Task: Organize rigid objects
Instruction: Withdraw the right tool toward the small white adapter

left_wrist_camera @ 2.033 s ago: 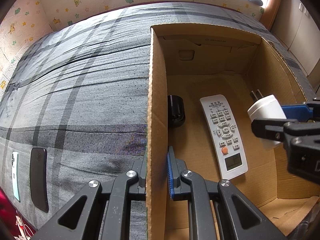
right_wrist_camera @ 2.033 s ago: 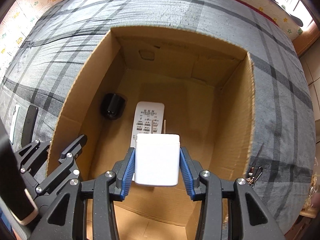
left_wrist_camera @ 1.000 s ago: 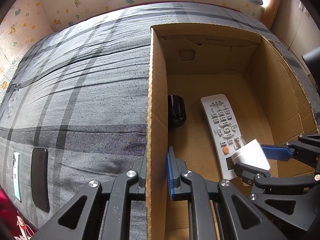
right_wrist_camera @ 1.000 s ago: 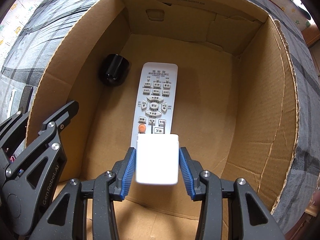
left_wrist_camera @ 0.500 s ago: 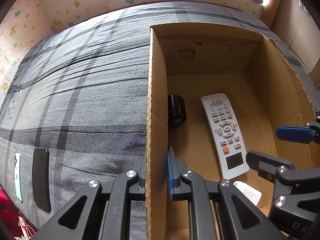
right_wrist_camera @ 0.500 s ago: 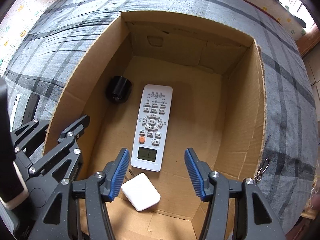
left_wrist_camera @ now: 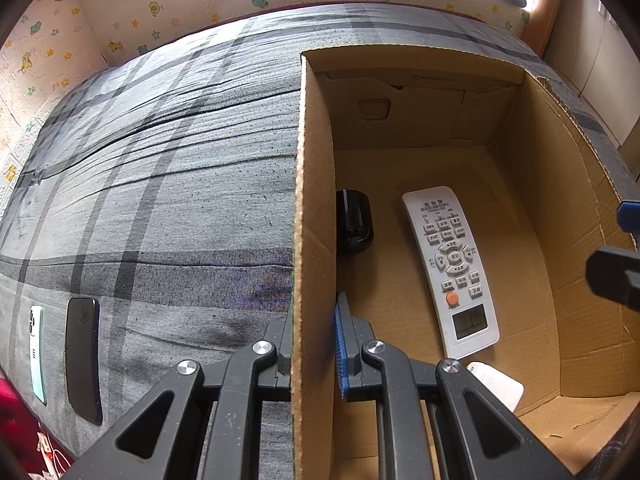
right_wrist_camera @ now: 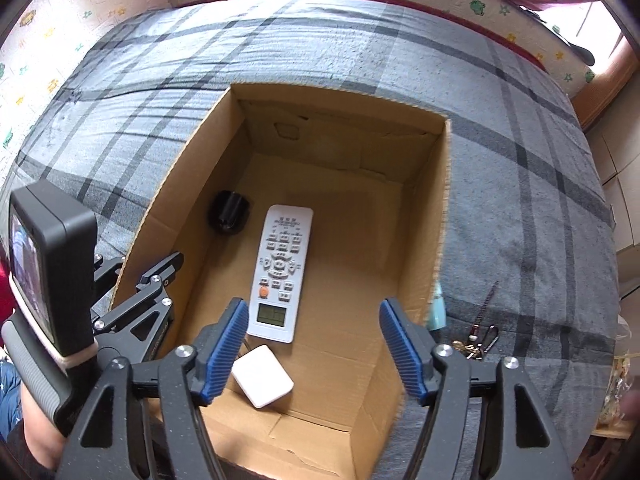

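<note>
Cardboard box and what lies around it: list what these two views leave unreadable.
- White charger: left wrist view, mostly behind the left gripper's arm.
- Remote: button labels too small in both views.
- Keys: right wrist view, partly behind the right gripper.
- Black object: partly behind the box wall; identity unclear.

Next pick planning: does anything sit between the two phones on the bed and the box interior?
Yes: the box's left wall, with the left claw clamped on it. The black phone and white phone lie on the bedspread outside that wall, so they would likely have to be lifted over it.
</note>
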{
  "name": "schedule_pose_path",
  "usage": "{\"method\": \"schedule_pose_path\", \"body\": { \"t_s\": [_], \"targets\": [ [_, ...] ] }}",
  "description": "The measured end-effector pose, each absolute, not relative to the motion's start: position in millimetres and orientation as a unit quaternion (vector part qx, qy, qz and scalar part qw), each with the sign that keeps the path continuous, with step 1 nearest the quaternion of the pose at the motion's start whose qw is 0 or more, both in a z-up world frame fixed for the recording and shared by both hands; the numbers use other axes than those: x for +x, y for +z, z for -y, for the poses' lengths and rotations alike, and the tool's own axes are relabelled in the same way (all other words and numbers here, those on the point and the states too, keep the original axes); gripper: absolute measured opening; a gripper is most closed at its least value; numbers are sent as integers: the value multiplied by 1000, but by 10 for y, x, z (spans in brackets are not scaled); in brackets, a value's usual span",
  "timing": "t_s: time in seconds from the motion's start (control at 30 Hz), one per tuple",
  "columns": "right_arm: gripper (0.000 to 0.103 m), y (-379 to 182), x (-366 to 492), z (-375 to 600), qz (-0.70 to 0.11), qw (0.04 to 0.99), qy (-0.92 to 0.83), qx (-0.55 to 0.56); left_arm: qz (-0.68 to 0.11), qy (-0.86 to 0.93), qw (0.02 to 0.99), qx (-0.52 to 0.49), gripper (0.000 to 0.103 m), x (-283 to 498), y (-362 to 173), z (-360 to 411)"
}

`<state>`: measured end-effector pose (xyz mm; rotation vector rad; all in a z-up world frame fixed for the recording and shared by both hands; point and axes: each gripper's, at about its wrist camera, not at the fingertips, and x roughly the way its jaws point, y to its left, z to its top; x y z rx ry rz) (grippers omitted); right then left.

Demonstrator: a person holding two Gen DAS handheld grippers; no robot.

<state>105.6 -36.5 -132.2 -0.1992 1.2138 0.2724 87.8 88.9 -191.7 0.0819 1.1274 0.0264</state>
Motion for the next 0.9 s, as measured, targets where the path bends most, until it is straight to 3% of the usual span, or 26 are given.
{"method": "schedule_pose_path", "body": {
  "t_s": [0.37, 0.9],
  "targets": [
    [101, -976, 1050, 963, -536, 835, 96, -78, -534, 13, 845, 40, 15, 884, -1916, -912],
    [103, -1110, 885, 1790, -538, 841, 38, -43, -533, 12, 845, 38, 15, 874, -1912, -897]
  ]
}}
